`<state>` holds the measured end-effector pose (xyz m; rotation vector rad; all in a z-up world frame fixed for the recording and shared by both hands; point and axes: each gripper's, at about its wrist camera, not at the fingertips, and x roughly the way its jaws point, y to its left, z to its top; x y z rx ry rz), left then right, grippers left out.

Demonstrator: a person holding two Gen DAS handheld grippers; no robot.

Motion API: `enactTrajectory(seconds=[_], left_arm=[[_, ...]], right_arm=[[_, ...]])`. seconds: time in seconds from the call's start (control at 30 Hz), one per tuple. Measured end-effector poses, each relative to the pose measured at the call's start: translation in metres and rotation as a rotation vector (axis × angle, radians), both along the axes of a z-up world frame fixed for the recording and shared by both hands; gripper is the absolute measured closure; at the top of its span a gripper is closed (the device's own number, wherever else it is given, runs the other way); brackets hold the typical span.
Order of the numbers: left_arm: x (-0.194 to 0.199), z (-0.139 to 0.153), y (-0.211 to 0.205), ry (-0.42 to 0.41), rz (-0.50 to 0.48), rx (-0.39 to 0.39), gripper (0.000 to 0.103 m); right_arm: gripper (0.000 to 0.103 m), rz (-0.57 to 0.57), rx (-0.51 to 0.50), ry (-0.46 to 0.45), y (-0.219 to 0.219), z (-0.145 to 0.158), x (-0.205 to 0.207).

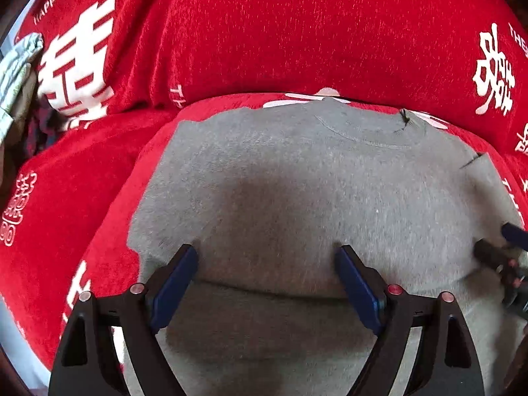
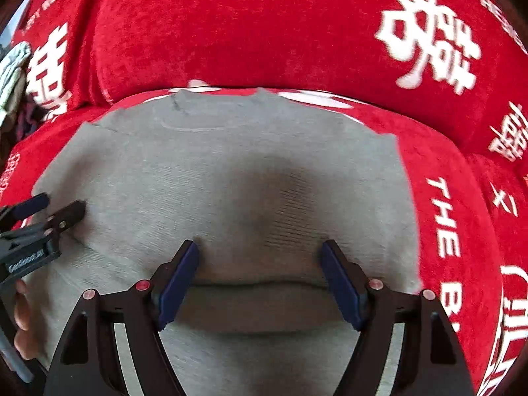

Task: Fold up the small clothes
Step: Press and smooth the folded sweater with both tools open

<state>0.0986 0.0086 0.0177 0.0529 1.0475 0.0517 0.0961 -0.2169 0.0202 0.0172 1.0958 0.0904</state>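
A small grey knit top (image 1: 297,181) lies flat on a red seat, its neckline at the far side; it also shows in the right wrist view (image 2: 231,171). A fold line crosses the cloth just before the fingers in both views. My left gripper (image 1: 267,254) is open, fingertips resting on the grey cloth near its left part. My right gripper (image 2: 260,250) is open, fingertips on the cloth near its right part. Each gripper shows in the other's view: the right gripper (image 1: 501,247) at the right edge, the left gripper (image 2: 56,208) at the left edge.
The red sofa cover (image 1: 264,33) with white characters and lettering covers seat and backrest (image 2: 231,23). A pale patterned cloth (image 1: 16,69) and dark items lie at the far left (image 2: 13,76). A hand (image 2: 19,316) holds the left gripper.
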Motion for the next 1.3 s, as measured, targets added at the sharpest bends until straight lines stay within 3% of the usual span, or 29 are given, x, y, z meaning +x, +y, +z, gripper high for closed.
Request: enactTrajectory(seconds=[0.1, 0.17, 0.33, 0.4, 0.47, 0.63, 1.0, 1.13, 1.3], left_arm=[[-0.009, 0.007, 0.005, 0.001, 0.015, -0.050, 0.015], [-0.021, 0.009, 0.004, -0.008, 0.003, -0.073, 0.015], [-0.051, 0.001, -0.011, -0.012, -0.063, 0.000, 0.015], [-0.067, 0.000, -0.011, -0.027, -0.060, 0.012, 0.000], [-0.077, -0.009, -0.005, 0.000, -0.062, -0.028, 0.000], [-0.103, -0.008, -0.001, -0.044, -0.062, -0.032, 0.000], [-0.148, -0.010, 0.002, -0.105, -0.031, -0.043, 0.000], [-0.159, -0.010, 0.005, -0.098, -0.016, -0.068, 0.000], [-0.182, -0.013, 0.000, -0.086, -0.040, -0.040, 0.000]], right_arm=[[0.024, -0.056, -0.018, 0.019, -0.004, 0.014, -0.010], [0.024, -0.036, 0.026, -0.021, -0.001, 0.026, -0.027], [0.024, 0.034, -0.042, -0.053, 0.027, 0.023, -0.063], [0.024, 0.043, -0.058, -0.013, 0.035, 0.006, -0.074], [0.020, 0.008, -0.050, -0.103, 0.033, 0.003, -0.092], [0.019, -0.026, -0.046, -0.188, 0.034, -0.002, -0.119], [0.019, -0.023, -0.052, -0.245, 0.034, -0.001, -0.159], [0.019, -0.017, -0.059, -0.244, 0.034, 0.000, -0.173], [0.019, -0.009, -0.067, -0.239, 0.034, 0.000, -0.188]])
